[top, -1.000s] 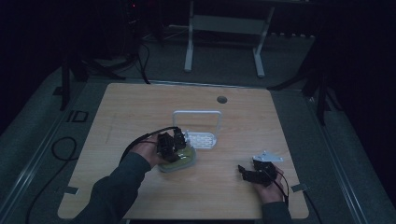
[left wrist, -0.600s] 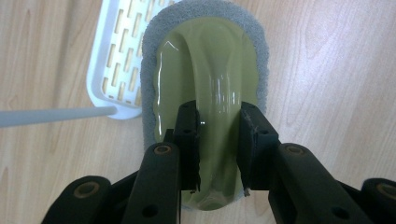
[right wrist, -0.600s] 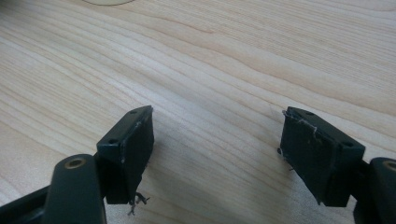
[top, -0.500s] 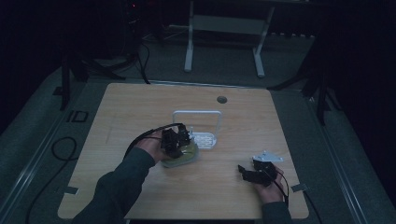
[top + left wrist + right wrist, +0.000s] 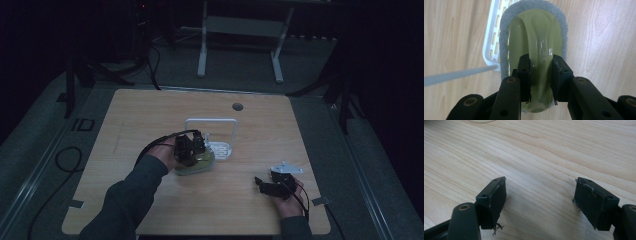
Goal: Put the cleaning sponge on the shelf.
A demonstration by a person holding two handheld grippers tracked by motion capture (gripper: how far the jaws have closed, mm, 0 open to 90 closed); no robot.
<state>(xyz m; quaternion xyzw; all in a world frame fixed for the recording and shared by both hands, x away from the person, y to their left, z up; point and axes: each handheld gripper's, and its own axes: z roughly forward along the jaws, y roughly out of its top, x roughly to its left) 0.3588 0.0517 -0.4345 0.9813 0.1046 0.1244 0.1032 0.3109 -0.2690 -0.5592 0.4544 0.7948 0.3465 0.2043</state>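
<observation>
Left gripper [image 5: 541, 75] clamped on the raised green handle of a scrubber [image 5: 534, 30], centre frame, pad flat on the table [image 5: 150, 115], likely for a steady carry. Just beside, upper left, a white rack [image 5: 490, 42]. Right gripper [image 5: 539, 202] spread wide, empty, parked lower right.

Between the jaws of the left gripper [image 5: 541, 75], the near end of the green scrubber [image 5: 536, 37] is hidden. Beyond them, the white rack [image 5: 491, 42] is cut off.
</observation>
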